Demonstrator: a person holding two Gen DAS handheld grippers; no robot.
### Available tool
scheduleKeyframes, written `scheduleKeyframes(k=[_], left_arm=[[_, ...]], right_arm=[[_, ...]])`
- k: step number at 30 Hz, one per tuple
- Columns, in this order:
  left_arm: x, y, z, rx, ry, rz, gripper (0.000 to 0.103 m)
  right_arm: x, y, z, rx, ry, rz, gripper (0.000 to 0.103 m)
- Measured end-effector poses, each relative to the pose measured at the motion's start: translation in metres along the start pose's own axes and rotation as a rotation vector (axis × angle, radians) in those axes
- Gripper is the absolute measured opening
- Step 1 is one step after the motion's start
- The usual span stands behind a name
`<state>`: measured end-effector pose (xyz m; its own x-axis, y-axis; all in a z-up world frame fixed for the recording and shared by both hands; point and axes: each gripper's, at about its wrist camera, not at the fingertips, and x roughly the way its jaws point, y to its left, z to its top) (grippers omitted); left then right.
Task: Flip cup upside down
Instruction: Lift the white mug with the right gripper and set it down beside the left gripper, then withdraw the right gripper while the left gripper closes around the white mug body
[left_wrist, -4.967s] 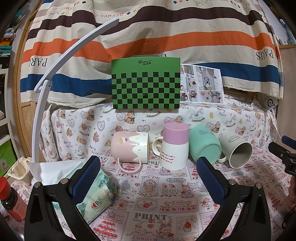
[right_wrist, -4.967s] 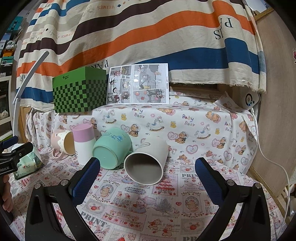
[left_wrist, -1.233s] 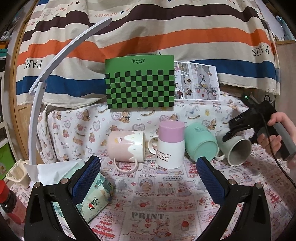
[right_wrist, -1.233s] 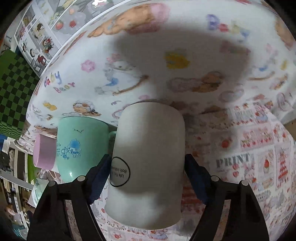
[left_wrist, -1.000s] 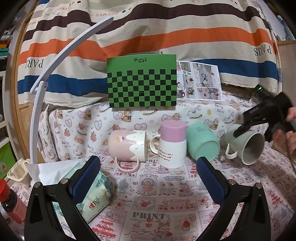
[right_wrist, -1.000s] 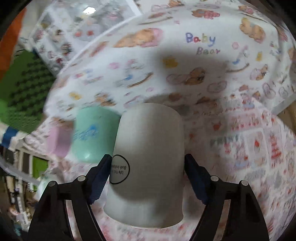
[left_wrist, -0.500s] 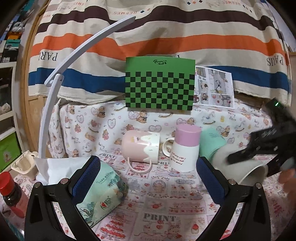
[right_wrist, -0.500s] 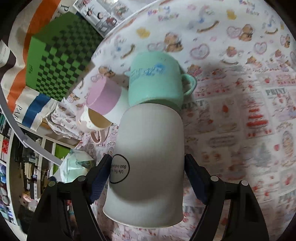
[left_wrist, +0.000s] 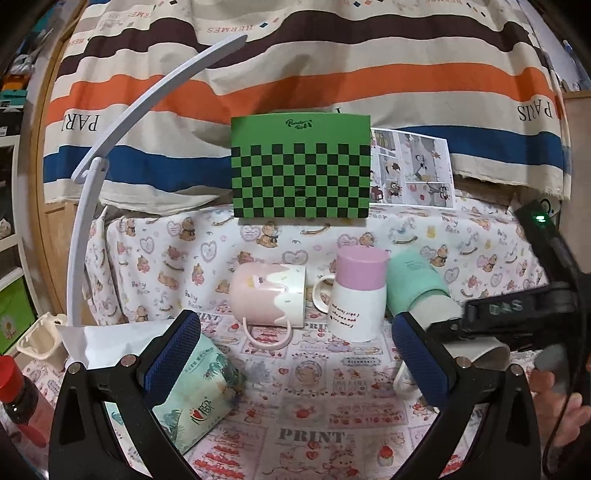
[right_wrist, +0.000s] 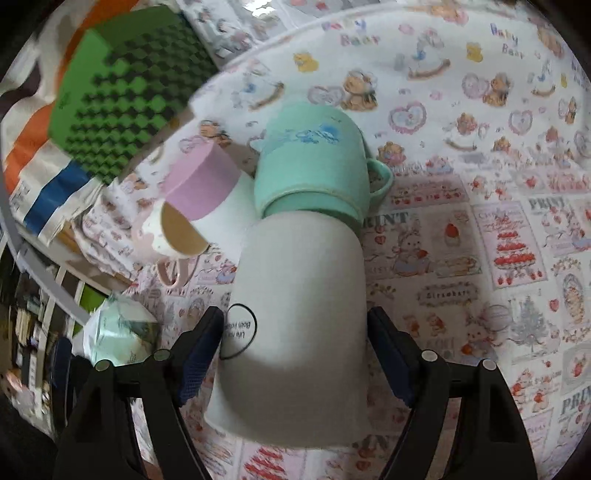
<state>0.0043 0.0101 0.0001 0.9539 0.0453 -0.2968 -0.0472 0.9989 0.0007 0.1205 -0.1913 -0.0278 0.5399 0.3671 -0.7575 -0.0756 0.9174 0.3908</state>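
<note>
My right gripper (right_wrist: 295, 350) is shut on a grey-white mug (right_wrist: 299, 317) with a black oval label. I hold the mug mouth down, tilted, just above the printed cloth. In the left wrist view the same mug (left_wrist: 443, 314) shows at the right, clamped by the right gripper (left_wrist: 509, 317), its rim (left_wrist: 487, 352) low near the cloth. My left gripper (left_wrist: 295, 354) is open and empty, held back from the row of cups.
A mint mug (right_wrist: 314, 162) lies on its side just behind the held mug. A pink-and-white mug (left_wrist: 360, 295) stands upside down; a pink drip mug (left_wrist: 269, 295) lies sideways. A tissue pack (left_wrist: 195, 391), red-capped bottle (left_wrist: 18, 398), green checkered box (left_wrist: 301, 170) and white lamp arm (left_wrist: 92, 206) stand around.
The right gripper closed on the grey-white mug, lifted it off its side, carried it forward and turned it mouth down. The left gripper stayed open and nearly still.
</note>
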Motion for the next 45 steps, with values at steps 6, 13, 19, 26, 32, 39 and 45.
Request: scheduleKeyframes(k=[6,13,19,26,32,39,45], left_arm=[[0.0,-0.002,0.0,0.013,0.004,-0.012,0.103],[0.0,-0.002,0.0,0.009,0.003,-0.013,0.103],[0.0,-0.002,0.0,0.009,0.003,-0.014,0.103],[0.0,0.0,0.0,0.002,0.008,-0.009,0.103],[-0.002,-0.002,-0.001,0.011,0.009,-0.021,0.103],[-0.004,-0.002,0.0,0.011,-0.008,-0.049,0.103],[0.0,-0.002,0.0,0.008,0.011,-0.03,0.103]], right_arm=[[-0.074,0.009,-0.025,-0.308,-0.359,-0.104,0.094],[-0.153,-0.017,-0.081,-0.487,-0.845,-0.171,0.103],[-0.166,-0.031,-0.097,-0.508,-0.931,-0.247,0.103],[-0.153,-0.036,-0.091,-0.508,-0.851,-0.224,0.103],[-0.132,-0.058,-0.068,-0.379,-0.685,-0.195,0.103],[-0.122,-0.055,-0.068,-0.396,-0.657,-0.244,0.103],[-0.124,-0.058,-0.066,-0.365,-0.665,-0.266,0.103]])
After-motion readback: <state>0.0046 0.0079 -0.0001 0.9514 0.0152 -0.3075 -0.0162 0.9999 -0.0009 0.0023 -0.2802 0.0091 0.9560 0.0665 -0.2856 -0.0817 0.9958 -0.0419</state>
